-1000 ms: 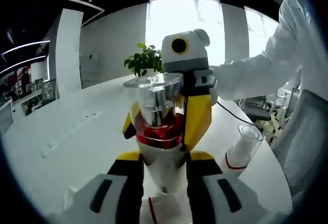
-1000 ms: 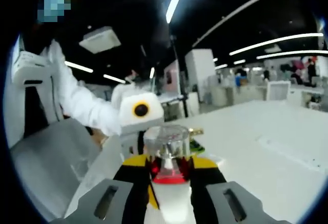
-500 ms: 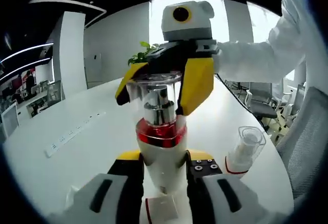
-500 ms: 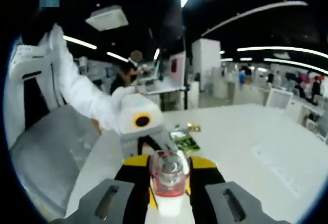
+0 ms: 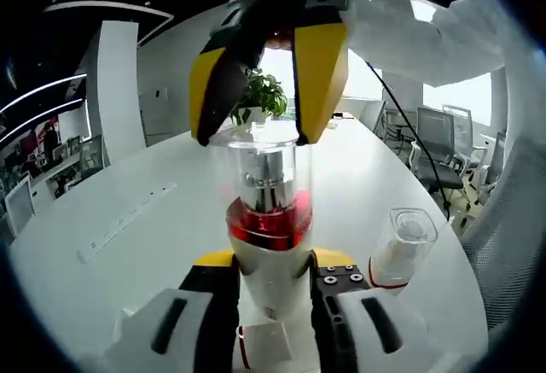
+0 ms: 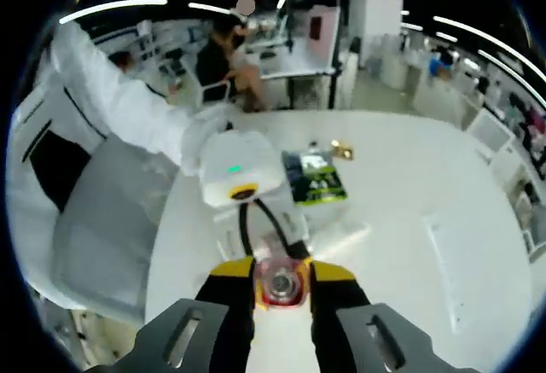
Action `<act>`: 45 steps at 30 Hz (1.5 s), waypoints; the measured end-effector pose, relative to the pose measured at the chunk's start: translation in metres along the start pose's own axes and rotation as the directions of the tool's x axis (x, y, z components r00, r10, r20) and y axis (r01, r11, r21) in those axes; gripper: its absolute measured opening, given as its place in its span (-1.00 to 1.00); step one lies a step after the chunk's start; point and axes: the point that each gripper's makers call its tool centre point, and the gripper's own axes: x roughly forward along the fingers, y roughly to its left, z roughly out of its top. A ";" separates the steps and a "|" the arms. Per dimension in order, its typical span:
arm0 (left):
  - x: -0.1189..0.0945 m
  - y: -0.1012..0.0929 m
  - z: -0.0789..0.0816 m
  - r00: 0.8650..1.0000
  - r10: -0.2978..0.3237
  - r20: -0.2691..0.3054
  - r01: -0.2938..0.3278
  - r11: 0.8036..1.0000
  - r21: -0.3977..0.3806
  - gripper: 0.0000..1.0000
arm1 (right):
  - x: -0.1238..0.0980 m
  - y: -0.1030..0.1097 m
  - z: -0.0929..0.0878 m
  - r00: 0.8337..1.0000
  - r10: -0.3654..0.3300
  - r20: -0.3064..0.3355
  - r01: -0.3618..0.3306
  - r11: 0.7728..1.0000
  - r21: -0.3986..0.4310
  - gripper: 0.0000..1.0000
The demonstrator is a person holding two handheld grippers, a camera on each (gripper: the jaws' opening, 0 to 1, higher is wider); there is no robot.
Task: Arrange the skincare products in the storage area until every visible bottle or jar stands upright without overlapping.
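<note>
The left gripper [image 5: 271, 305] clamps the white body of a pump bottle [image 5: 269, 224], upright, clear-capped, red-collared. The right gripper [image 5: 260, 70] hovers spread above its cap. A second capped bottle [image 5: 401, 249] stands beside on the white table [image 5: 128, 219].

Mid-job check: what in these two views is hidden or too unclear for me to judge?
- Left gripper view: the pump bottle's base and label, hidden between the left gripper.
- Left gripper view: whether the right gripper touches the cap; its tips overlap the rim.
- Left gripper view: the second bottle's base, cut off by the gripper body.
- Right gripper view: the green packet's print, too small.
</note>
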 end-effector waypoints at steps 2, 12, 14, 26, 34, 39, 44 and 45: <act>-0.001 0.001 -0.001 1.000 0.004 -0.001 -0.004 1.000 -0.001 -0.46 | -0.001 0.004 -0.004 0.998 0.029 -0.054 -0.029 1.000 -0.006 -0.59; 0.002 0.004 0.000 1.000 0.010 -0.007 -0.010 1.000 -0.004 -0.46 | 0.004 0.002 -0.010 0.983 0.013 -0.184 -0.018 0.999 -0.028 -0.54; 0.001 -0.001 0.002 1.000 0.012 -0.008 -0.012 1.000 -0.007 -0.46 | 0.005 0.003 -0.012 0.976 0.021 -0.215 -0.029 0.999 -0.039 -0.53; -0.007 -0.019 0.012 1.000 0.013 -0.015 -0.012 0.999 0.032 -0.44 | 0.009 0.005 -0.016 0.949 0.020 -0.313 -0.048 0.995 -0.083 -0.61; -0.022 -0.025 0.021 1.000 -0.025 0.007 0.024 0.995 0.096 -0.48 | 0.009 0.010 -0.016 0.940 0.022 -0.341 -0.069 0.989 -0.128 -0.63; -0.037 -0.019 0.021 0.999 -0.045 0.024 0.042 0.994 0.096 -0.51 | 0.010 0.012 -0.016 0.937 0.034 -0.349 -0.085 0.988 -0.131 -0.63; -0.045 -0.002 0.012 1.000 -0.025 0.016 0.024 0.996 0.087 -0.52 | 0.009 0.014 -0.018 0.930 0.039 -0.366 -0.094 0.987 -0.133 -0.63; -0.046 0.000 0.010 1.000 -0.018 0.014 0.017 0.997 0.081 -0.55 | 0.009 0.015 -0.018 0.930 0.042 -0.366 -0.098 0.986 -0.136 -0.63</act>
